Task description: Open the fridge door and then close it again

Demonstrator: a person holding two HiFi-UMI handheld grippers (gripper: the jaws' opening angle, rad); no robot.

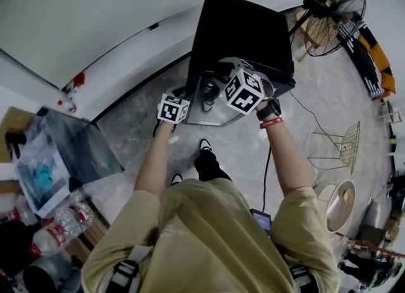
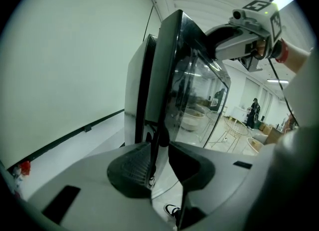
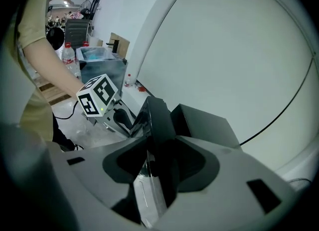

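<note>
Room: white wall (image 1: 82,13) behind and grey marbled floor (image 1: 142,130) beneath; a black fridge (image 1: 243,38) stands with its back to that wall
Fridge door (image 2: 192,95): glass-fronted and dark-framed; it stands ajar, with a narrow gap showing between it and the fridge body
Left gripper (image 2: 159,160): at the fridge's front, on the upright edge of the door; its jaws pinch that edge, one pad on each face; its marker cube sits just in front of the fridge in the head view
Right gripper (image 3: 159,165): also at the fridge's front, higher than the left one, at the top of the door; its jaws are clamped on the door's thick dark frame, which fills the space between the pads
Person: stands facing the fridge with both arms stretched toward it; one shoe (image 1: 205,145) is near the foot of the door
Surroundings: a fan (image 1: 335,13) stands to the fridge's right; a glass box (image 1: 69,152) and water bottles (image 1: 60,222) lie well off to the fridge's left
</note>
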